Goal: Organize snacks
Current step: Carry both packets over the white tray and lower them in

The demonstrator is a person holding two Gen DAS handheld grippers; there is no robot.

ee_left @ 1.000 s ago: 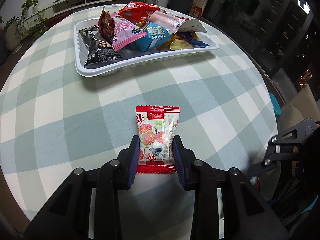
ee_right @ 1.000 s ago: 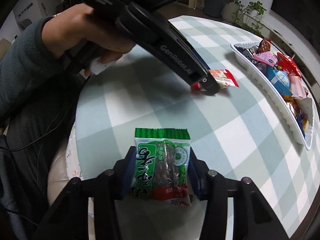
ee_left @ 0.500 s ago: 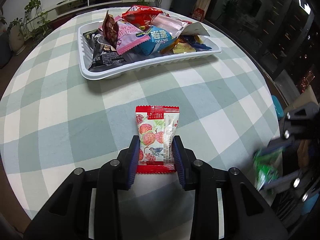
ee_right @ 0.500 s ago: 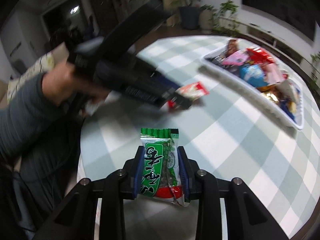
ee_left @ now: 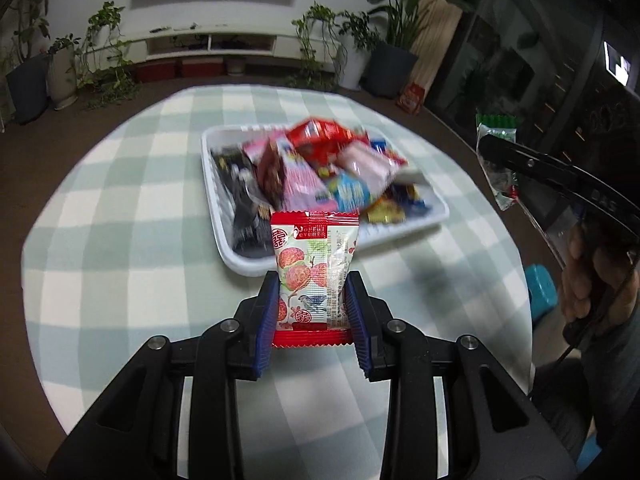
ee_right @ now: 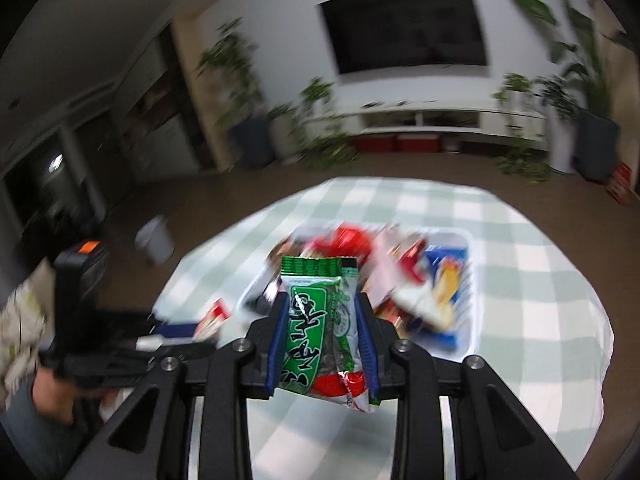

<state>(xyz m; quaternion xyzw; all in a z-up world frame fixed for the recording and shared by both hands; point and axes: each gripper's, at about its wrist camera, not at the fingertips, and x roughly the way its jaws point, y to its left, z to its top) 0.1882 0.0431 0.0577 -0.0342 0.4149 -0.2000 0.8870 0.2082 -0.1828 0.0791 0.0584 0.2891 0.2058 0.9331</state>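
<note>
My left gripper [ee_left: 313,285] is shut on a red-and-white fruit-print snack packet [ee_left: 313,268], held in the air just in front of the white tray [ee_left: 400,236]. The tray holds several snack packets piled together. My right gripper [ee_right: 320,308] is shut on a green snack packet [ee_right: 316,328], held above the table before the same tray [ee_right: 474,320]. In the left wrist view the right gripper [ee_left: 496,152] shows at the right with the green packet [ee_left: 496,128]. The right wrist view is blurred.
The round table [ee_left: 120,208] has a green-and-white checked cloth. Potted plants [ee_left: 100,60] and a low TV cabinet [ee_left: 212,44] stand beyond it. A blue stool [ee_left: 540,288] is beside the table at right. A grey bin [ee_right: 154,240] stands on the floor.
Both grippers have lifted their packets off the table and swung toward the tray. The views now look level across the room. The tray is closer.
</note>
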